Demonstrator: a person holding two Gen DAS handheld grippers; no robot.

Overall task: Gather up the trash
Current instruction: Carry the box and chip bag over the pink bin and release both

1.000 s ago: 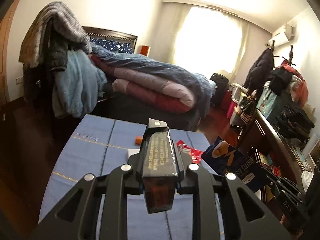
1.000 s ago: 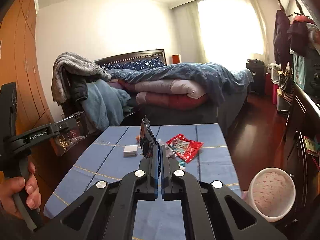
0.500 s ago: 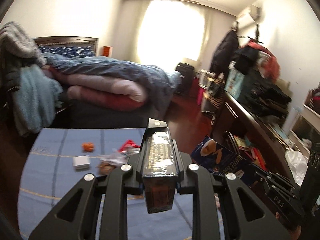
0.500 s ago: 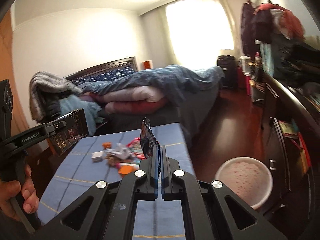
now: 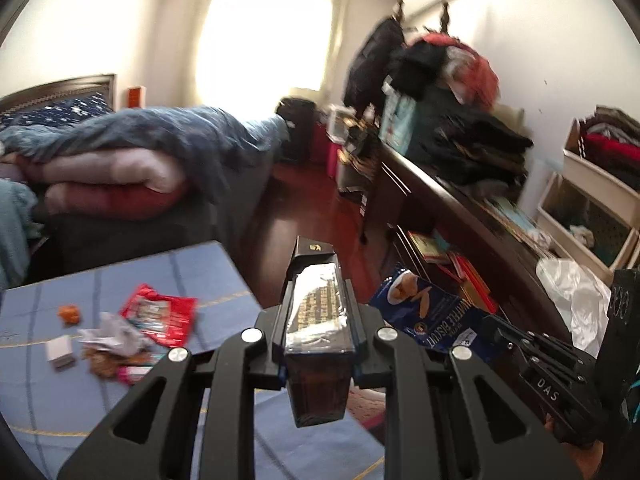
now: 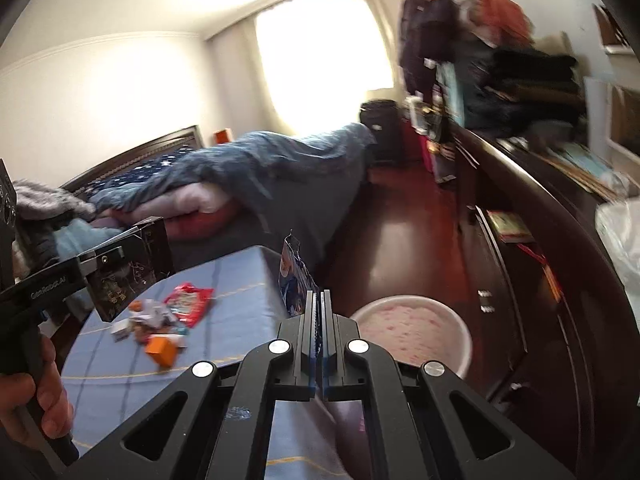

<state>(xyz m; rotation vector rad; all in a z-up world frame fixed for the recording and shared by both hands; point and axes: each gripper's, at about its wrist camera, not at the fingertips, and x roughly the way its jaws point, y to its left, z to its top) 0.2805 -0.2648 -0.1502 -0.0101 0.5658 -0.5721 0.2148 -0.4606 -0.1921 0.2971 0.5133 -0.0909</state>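
- Over the last second both views have swung away from the bed and toward the right side of the room; the blue-clothed counter (image 6: 224, 312) has slid to the left of each picture, and the round white bin with a speckled pink lining (image 6: 412, 332) on the dark wooden floor now sits just ahead of the right tongs (image 6: 319, 308).
- I judge this to be the carry stage: both pieces of trash are lifted clear of the counter and are on their way to the bin, with the drop not yet made.
- The left tongs (image 5: 318, 304) are pinching a dark, cellophane-wrapped rectangular box with gold print (image 5: 318, 316), held lengthwise between the pads and aimed past the counter's edge.
- The right tongs are pressed together on a thin blue crinkled snack wrapper (image 6: 294, 280), which stands upright above the tips.
- Both tongs tilt downward; a hand (image 6: 28, 400) grips the left handle at the right view's edge.
- More trash remains on the counter: a red foil packet (image 5: 160, 316), crumpled white paper (image 5: 112, 332), a small white box (image 5: 60, 350) and orange scraps, so further trips look likely.
- Blur makes the smaller bits hard to identify.
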